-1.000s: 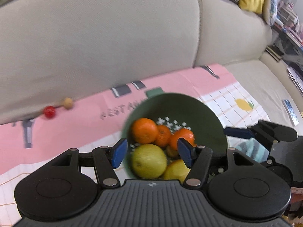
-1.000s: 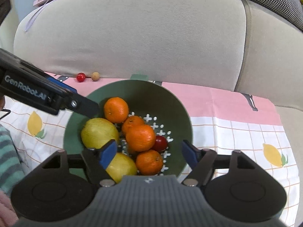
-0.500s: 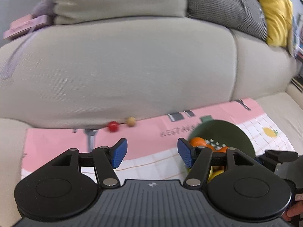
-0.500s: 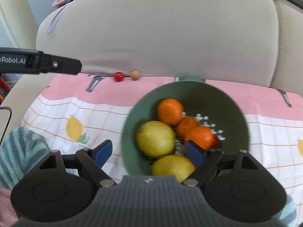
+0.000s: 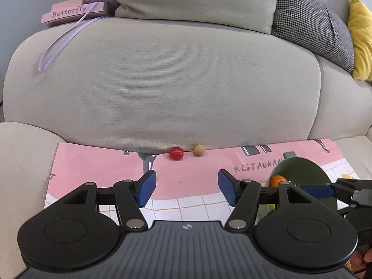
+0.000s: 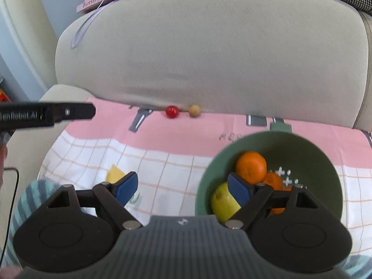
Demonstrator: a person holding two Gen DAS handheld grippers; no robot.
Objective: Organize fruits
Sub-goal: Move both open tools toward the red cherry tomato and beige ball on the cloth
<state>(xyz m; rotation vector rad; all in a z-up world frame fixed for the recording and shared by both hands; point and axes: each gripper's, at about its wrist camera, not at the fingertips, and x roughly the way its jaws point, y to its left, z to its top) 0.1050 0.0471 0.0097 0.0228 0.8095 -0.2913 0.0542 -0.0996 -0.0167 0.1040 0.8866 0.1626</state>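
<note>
A green colander (image 6: 325, 162) sits on a pink-and-checked cloth (image 6: 162, 162) spread over a beige sofa seat, holding oranges (image 6: 251, 165) and a yellow-green pear-like fruit (image 6: 222, 203). Two small round pieces, a red one (image 6: 172, 111) and a tan one (image 6: 194, 111), lie just beside each other where the cloth meets the sofa back (image 5: 181, 81), well apart from the colander.

The risk, on this evidence: the soft seat gives under pressure, so a push near the crease could roll either small piece under the cushion, and both are small and smooth enough to slip from wide pads.

The left gripper (image 5: 186, 187) angles down toward the cloth in front of the red piece, jaws wide and empty. The right gripper (image 6: 179, 189) tilts down at the colander's near left rim, jaws wide, holding nothing.
</note>
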